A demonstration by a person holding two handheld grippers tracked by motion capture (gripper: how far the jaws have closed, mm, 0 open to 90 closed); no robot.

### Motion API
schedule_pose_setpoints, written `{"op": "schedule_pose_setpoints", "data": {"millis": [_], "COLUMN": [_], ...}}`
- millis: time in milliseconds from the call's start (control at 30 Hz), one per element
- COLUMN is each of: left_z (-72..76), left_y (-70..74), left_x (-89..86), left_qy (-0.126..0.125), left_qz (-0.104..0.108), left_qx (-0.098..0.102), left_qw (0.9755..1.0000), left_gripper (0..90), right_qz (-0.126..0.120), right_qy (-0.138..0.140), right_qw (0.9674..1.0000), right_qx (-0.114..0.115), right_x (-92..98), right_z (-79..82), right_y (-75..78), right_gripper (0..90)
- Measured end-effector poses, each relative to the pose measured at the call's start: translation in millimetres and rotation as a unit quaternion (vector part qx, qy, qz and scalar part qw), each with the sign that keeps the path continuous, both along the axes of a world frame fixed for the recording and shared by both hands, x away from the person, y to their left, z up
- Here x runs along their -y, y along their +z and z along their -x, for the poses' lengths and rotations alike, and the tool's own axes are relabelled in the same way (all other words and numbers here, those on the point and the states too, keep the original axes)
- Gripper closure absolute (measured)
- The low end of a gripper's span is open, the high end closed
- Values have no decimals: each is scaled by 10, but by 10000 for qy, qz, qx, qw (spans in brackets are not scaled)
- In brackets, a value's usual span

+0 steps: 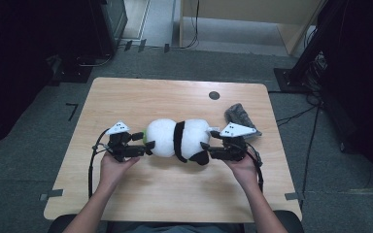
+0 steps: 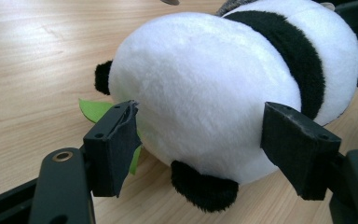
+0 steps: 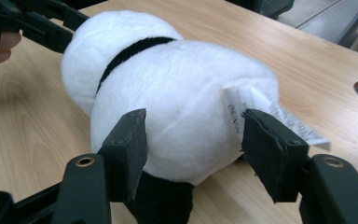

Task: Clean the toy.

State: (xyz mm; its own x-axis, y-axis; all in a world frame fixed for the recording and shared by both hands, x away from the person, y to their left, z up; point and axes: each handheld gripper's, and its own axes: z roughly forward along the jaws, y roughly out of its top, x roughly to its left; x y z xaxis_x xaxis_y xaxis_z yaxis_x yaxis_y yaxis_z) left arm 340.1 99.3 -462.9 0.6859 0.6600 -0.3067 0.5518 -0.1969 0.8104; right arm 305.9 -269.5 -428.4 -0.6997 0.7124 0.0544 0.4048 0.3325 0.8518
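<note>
The plush panda (image 1: 179, 140) lies on the counter (image 1: 141, 97) between 2 grippers: left gripper (image 1: 144, 144) jaws apart at its head, right gripper (image 1: 208, 145) jaws clamped on its rear.

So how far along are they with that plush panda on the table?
Done: both grippers have been brought to opposite ends of the plush panda. In hand: the left gripper brackets its head, the right gripper its rear by the sewn-in tag; whether the pads press in is unclear. Left: the panda lies on the table, so any lift or move remains.
</note>
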Motion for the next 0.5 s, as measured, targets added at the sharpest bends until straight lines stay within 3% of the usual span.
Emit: {"op": "schedule_pose_setpoints", "data": {"millis": [333,500], "left_z": [-14,-24], "left_y": [-4,-4], "left_x": [28,47], "left_qy": [5,-13], "left_qz": [-53,-53], "left_qx": [54,103], "left_qw": [10000,9999], "left_gripper": [268,267], "right_qz": [-86,-203], "right_qy": [-545,-1156], "right_qw": [9980,9910], "right_qx": [309,639], "right_x": [284,394], "right_z": [-90,-178], "right_y": [66,-8], "right_gripper": [408,407]}}
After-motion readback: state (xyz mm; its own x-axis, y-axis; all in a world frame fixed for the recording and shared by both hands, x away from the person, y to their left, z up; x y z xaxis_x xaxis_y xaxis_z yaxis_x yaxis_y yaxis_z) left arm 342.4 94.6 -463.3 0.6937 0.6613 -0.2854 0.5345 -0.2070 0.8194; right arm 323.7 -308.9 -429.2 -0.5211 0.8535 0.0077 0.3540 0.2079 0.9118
